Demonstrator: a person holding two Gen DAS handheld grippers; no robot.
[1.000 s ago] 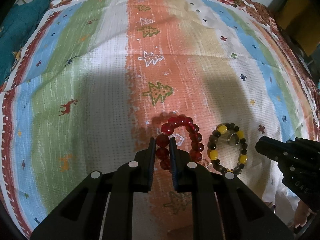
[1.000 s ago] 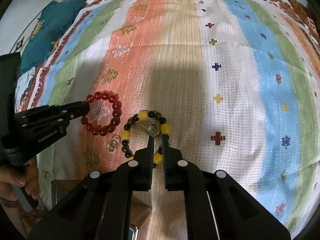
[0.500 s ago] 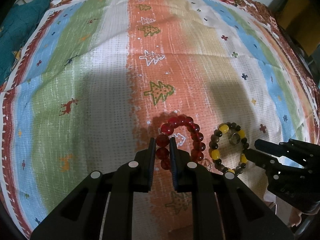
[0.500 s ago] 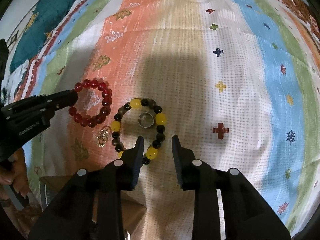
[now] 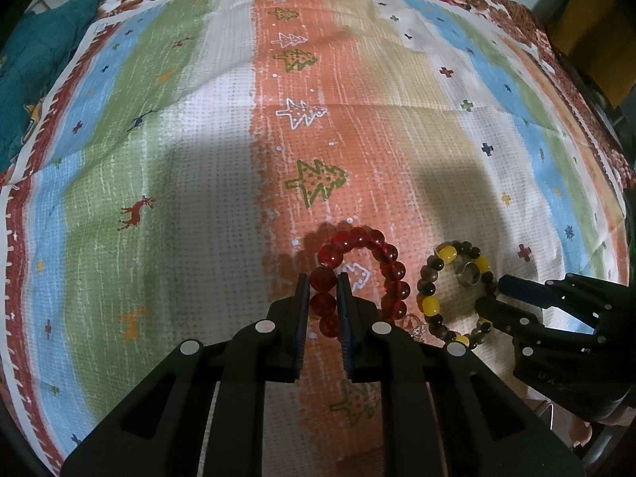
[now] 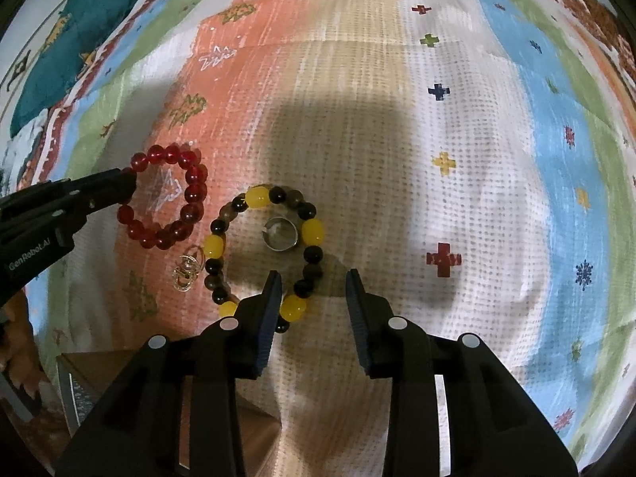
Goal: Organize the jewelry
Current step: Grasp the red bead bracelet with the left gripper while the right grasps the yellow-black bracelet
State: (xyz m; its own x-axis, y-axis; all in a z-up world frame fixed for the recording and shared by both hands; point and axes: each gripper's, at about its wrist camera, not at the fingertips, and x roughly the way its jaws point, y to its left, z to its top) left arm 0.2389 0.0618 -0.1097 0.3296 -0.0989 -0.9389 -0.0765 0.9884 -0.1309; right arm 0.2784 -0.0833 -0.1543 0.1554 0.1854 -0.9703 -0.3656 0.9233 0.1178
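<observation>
Clenching your left gripper (image 5: 322,278) on the red bead bracelet (image 5: 391,274), you have two of its beads pinched between the fingers, with the remaining loop lying on the orange stripe of the striped cloth (image 5: 190,159) that covers the bench. Your right gripper (image 6: 313,278) points down over the brown-and-yellow bead bracelet (image 6: 254,196), just right of the red one; its fingers are opening, they straddle the near right arc of that loop, and the pads do not press on the beads. A silver ring (image 6: 280,234) lies inside the brown-and-yellow bracelet, close to its right side. A small gold-coloured piece (image 6: 186,270), too fine to make out, rests between the two bracelets, toward their near edges. At the far left of the cloth lies a teal fabric (image 6: 85,12). Part of a brown box (image 6: 95,361) shows at the near left, below the cloth's edge.
</observation>
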